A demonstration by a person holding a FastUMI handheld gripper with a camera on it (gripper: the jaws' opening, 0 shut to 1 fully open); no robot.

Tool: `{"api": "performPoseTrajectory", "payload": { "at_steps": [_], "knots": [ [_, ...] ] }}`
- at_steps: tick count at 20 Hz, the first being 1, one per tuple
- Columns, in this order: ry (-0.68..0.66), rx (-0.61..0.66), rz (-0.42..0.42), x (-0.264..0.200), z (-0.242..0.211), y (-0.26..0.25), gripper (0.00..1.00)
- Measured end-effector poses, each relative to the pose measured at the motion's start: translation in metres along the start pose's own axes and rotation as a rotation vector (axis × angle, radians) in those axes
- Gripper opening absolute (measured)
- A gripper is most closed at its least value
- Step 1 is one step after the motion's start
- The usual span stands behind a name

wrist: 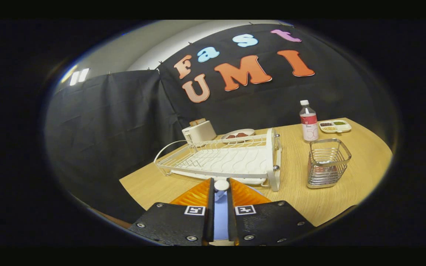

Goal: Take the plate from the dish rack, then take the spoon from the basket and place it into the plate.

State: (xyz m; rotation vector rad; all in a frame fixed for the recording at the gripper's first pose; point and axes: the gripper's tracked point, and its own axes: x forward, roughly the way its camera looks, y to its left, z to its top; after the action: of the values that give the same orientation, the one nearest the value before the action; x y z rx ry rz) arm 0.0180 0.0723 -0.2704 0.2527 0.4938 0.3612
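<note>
My gripper [221,186] is shut on a small white rounded piece, seemingly the spoon's [221,184] end, which sits pinched between both fingertips. Below the fingers lies a pale blue surface that looks like the plate [220,221], seen through the narrow gap between them, near the table's front edge. Just beyond the fingertips stands the white wire dish rack [227,160] with nothing in its slots. The metal wire basket [327,162] stands upright to the rack's right; I cannot tell what is inside it.
Behind the rack are a white toaster [199,131] and a plate of reddish food [237,135]. A clear bottle with a red label [308,122] and a white divided tray [335,126] stand far right. The wooden table [294,195] ends close below me.
</note>
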Motion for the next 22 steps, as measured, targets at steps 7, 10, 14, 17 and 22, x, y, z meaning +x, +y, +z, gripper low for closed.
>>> {"api": "performPoseTrajectory", "payload": {
  "at_steps": [7, 10, 14, 17, 22],
  "knots": [
    [0.015, -0.017, -0.018, 0.000, -0.011, -0.007, 0.20],
    [-0.003, -0.026, -0.022, 0.001, -0.006, -0.007, 0.27],
    [-0.063, -0.033, -0.021, 0.000, 0.012, -0.002, 0.36],
    [-0.143, -0.068, -0.069, -0.002, 0.035, -0.006, 0.41],
    [-0.267, -0.156, -0.150, -0.012, 0.072, -0.008, 0.61]
  ]
}}
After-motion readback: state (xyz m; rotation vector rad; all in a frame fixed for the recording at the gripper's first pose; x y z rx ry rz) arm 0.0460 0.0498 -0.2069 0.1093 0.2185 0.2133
